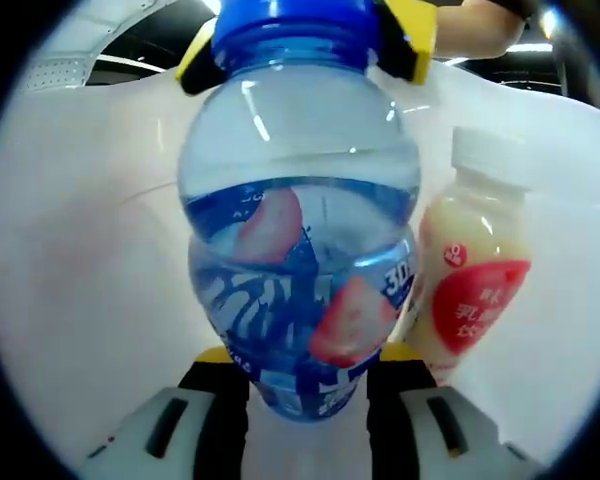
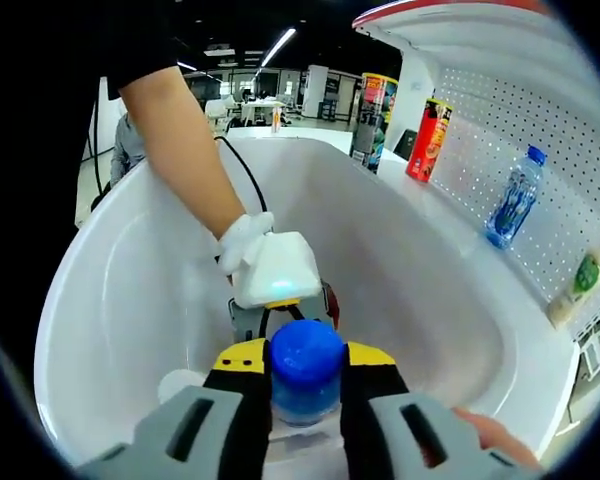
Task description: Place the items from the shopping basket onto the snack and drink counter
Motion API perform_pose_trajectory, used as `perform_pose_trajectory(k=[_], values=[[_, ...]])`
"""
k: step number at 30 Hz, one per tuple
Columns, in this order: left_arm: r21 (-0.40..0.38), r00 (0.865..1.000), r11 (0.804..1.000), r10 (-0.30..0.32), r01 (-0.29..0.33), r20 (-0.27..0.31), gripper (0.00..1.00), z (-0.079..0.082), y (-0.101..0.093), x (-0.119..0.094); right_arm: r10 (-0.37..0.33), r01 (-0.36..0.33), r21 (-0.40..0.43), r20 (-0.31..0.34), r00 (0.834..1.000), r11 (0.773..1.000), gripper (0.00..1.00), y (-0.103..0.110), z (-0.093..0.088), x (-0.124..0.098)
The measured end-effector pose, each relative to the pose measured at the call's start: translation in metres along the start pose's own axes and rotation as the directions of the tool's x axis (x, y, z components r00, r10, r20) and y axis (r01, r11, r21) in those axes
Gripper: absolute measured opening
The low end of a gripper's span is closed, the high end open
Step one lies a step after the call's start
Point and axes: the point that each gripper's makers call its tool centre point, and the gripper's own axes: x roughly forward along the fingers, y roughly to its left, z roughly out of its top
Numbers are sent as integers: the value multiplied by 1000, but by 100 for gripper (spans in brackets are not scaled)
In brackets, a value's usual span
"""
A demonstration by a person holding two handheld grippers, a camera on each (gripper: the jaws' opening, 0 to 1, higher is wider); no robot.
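A clear drink bottle [image 1: 300,250] with a blue cap [image 2: 305,362] and a blue strawberry label stands inside the white tub-shaped basket [image 2: 110,300]. My left gripper [image 1: 308,358] is shut on the bottle's lower body, its yellow pads pressing both sides. My right gripper [image 2: 305,372] is shut on the blue cap; in the left gripper view it [image 1: 305,45] clamps the cap from the top. A gloved hand holds the left gripper [image 2: 280,318] just beyond the cap. A milky bottle [image 1: 475,275] with a white cap and red label stands beside the held bottle.
The white counter [image 2: 450,215] with a pegboard back runs along the right. On it stand a red snack can [image 2: 430,140], a darker can [image 2: 373,118], a blue water bottle [image 2: 511,205] and a green-labelled bottle [image 2: 582,282]. The basket's walls rise all around.
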Motion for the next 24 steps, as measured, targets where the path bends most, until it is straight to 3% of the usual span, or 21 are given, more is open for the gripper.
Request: perform_pose_trajectory(k=[24], values=[[7,998,1000,4,-3,-58,46,2,1,-8,-17,17,-2,16,1000,1000,22,2,5,-6]])
